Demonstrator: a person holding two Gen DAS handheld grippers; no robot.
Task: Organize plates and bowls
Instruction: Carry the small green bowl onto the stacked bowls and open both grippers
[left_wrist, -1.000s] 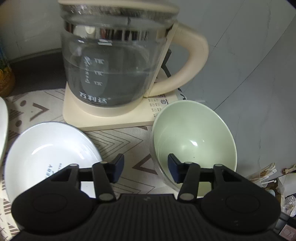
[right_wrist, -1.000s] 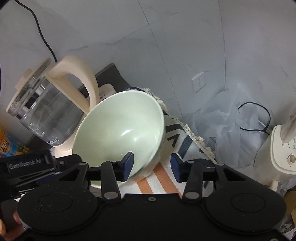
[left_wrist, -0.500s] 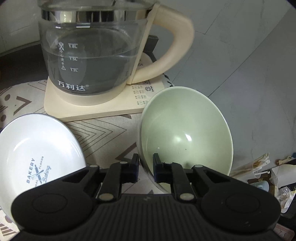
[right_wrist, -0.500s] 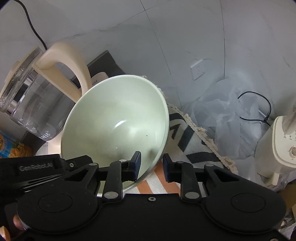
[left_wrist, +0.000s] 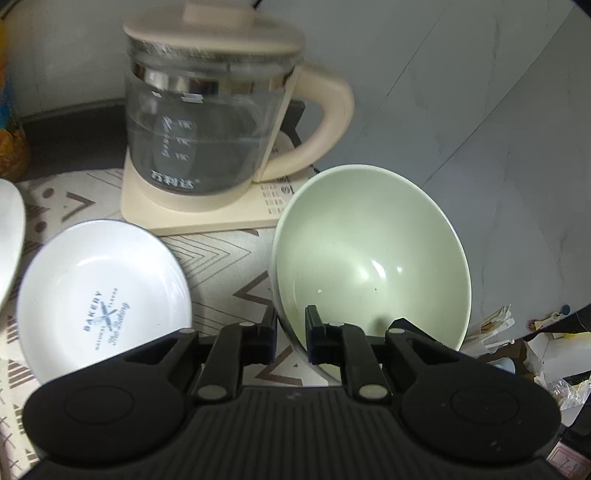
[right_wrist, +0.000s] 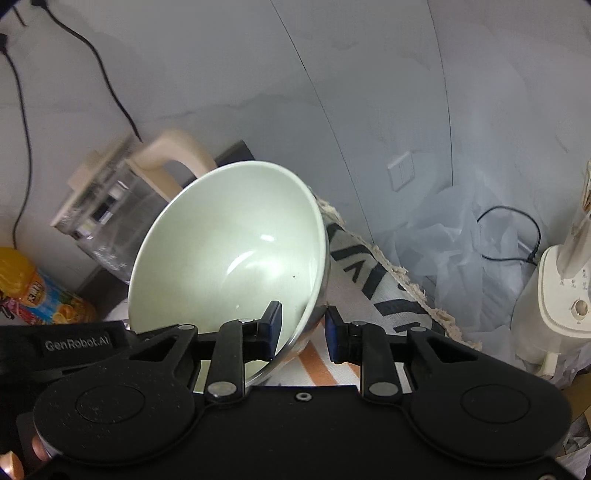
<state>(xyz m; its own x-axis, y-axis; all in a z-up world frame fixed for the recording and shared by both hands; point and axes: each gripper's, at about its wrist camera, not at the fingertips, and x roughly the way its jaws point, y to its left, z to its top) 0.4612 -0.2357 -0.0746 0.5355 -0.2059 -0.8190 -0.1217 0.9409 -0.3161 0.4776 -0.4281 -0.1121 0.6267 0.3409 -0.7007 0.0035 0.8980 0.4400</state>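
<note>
A pale green bowl (left_wrist: 369, 254) is tilted up off the patterned cloth. My left gripper (left_wrist: 290, 332) is shut on its left rim. My right gripper (right_wrist: 301, 330) straddles the bowl's (right_wrist: 229, 251) right rim with the fingers a little apart from it, so it is open. A white bowl with blue "BAKERY" print (left_wrist: 99, 299) lies on the cloth to the left of the green bowl. The edge of a white plate (left_wrist: 9, 240) shows at the far left.
A glass kettle with a cream handle (left_wrist: 207, 129) stands on its cream base just behind both bowls. A juice bottle (right_wrist: 33, 291) stands left of it. The table edge (right_wrist: 406, 280) runs right of the green bowl, with a white appliance (right_wrist: 565, 295) below.
Both grippers closed onto the green bowl's rim and lifted it up, away from the kettle. The right gripper's fingers have since widened a little.
</note>
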